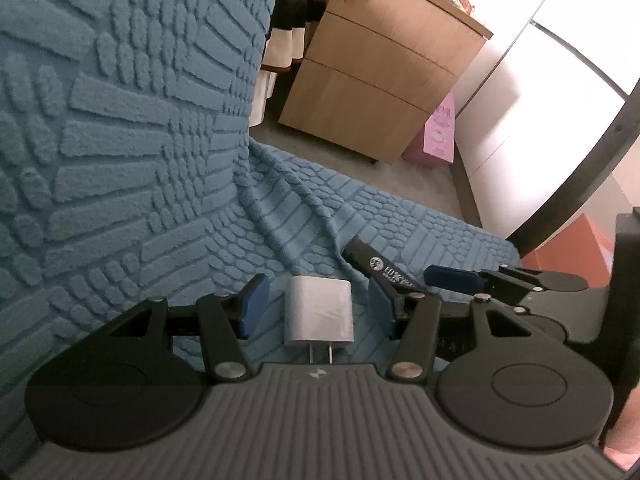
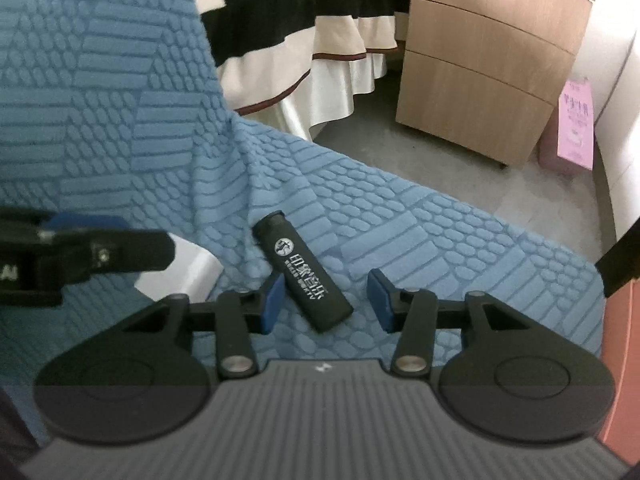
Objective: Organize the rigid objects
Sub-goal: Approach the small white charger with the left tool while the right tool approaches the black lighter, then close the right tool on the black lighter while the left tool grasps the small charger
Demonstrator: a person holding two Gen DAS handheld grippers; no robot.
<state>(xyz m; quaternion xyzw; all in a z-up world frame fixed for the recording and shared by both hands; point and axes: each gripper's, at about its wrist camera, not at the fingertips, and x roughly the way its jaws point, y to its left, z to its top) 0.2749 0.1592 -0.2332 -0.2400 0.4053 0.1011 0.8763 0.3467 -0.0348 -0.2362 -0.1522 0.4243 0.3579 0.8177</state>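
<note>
Bright blown-out glare at right, fisheye-bent edges, soft shadows

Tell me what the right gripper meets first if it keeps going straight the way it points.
Probably the black lighter, lying slantwise on the blue textured cover between the right gripper pads; its left pad looks nearest, though depth is uncertain.

blue cover (image 1: 120, 140) with raised brick-like pattern fills the left, white charger (image 1: 319, 310), black lighter (image 2: 304, 276) with white print, pink box (image 1: 438, 132) upper right

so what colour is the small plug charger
White plug charger, clearest in the left wrist view.
</note>
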